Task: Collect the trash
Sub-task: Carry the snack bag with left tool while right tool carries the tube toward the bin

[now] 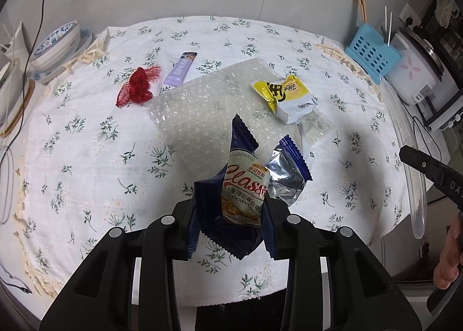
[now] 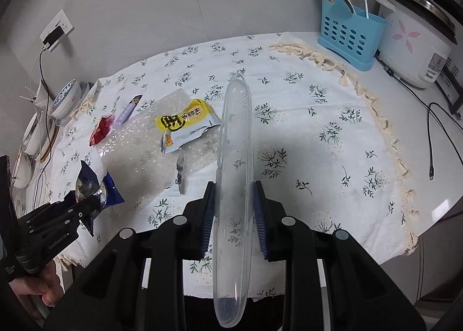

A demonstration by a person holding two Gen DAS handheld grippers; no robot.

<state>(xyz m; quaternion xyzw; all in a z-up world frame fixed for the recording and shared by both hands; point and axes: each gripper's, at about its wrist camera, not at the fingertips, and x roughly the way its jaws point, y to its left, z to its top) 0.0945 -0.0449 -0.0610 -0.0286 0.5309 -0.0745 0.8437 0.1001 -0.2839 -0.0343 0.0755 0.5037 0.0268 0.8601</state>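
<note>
Currently mid-collection: left gripper (image 1: 231,215) clamps the blue cookie wrapper (image 1: 243,186), right gripper (image 2: 235,215) clamps the clear plastic case (image 2: 234,172); next likely binning both, no bin visible.

blue cutlery caddy (image 2: 348,34), rice cooker (image 2: 416,41), bowls (image 1: 56,44)

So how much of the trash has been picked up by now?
Nothing looks binned yet. The left gripper holds a blue cookie wrapper; the right gripper clamps a clear plastic case. Left on the cloth: yellow wrapper, bubble wrap, purple sachet, red netting.
</note>
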